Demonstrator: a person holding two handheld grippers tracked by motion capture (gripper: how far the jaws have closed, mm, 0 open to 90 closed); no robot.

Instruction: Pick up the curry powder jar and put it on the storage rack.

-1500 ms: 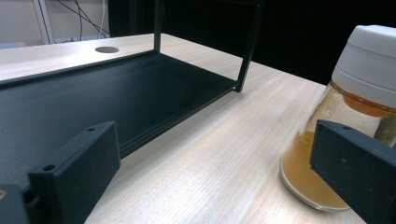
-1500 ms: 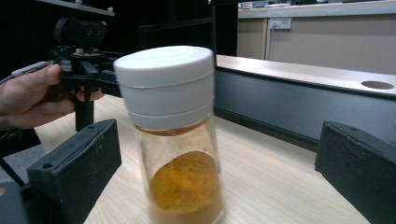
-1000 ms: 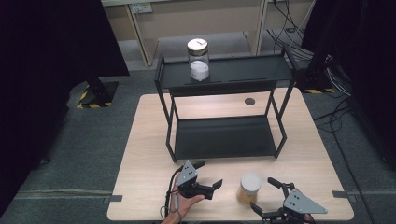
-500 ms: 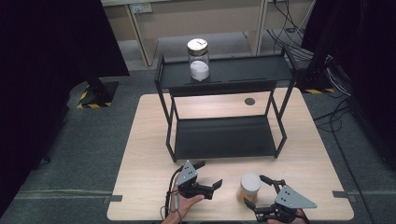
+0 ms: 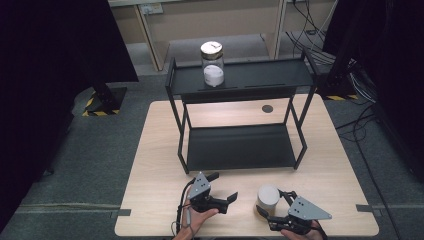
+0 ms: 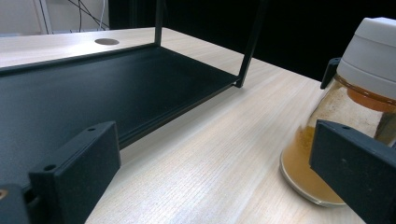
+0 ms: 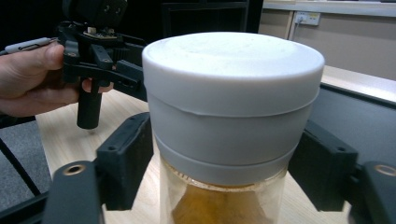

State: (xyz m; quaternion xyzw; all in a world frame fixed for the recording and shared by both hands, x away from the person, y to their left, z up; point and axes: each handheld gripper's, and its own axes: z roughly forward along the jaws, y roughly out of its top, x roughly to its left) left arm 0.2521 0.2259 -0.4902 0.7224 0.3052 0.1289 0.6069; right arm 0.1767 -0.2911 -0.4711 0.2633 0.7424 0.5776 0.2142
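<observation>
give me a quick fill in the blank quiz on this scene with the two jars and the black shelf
1. The right gripper has its jaws on either side of the jar with the ____ lid.
2. The other jar stands on the ____ tier of the black shelf.
3. The powder inside the gripped jar is ____ in colour.
4. The left gripper has nothing between its jaws, which stand ____.

Missing words: white; top; orange-brown; open
</observation>
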